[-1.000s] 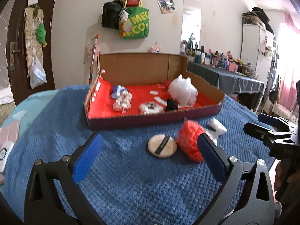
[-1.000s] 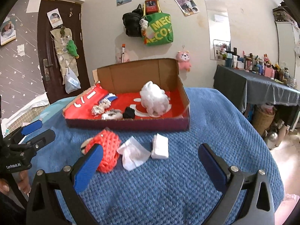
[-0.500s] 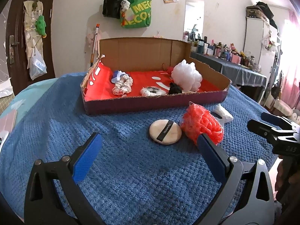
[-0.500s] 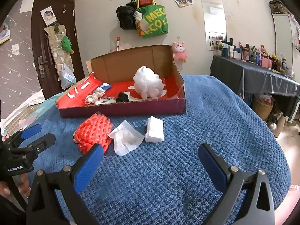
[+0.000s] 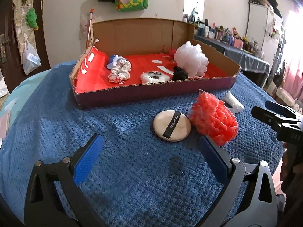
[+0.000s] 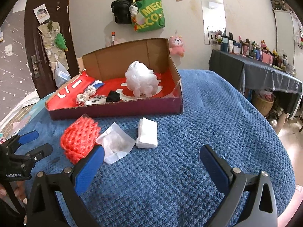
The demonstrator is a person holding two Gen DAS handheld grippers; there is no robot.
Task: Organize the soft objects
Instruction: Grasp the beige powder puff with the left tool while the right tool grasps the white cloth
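Two tools, left tool (image 5: 149,155) & right tool (image 6: 151,160), both spread wide, gripping nothing, over blue blanket (image 6: 217,117); red mesh ball (image 5: 214,117) touches round powder puff (image 5: 172,125) near cardboard box (image 5: 151,92)

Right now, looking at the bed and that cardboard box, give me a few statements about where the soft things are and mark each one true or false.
1. The white bath pouf lies inside the cardboard box. True.
2. The red mesh sponge is in the box. False: it lies on the blue blanket, in front of the box.
3. The left gripper holds the round powder puff. False: its jaws are open and empty; the puff lies on the blanket.
4. The folded white pad lies outside the box. True.
5. The right gripper is open. True.
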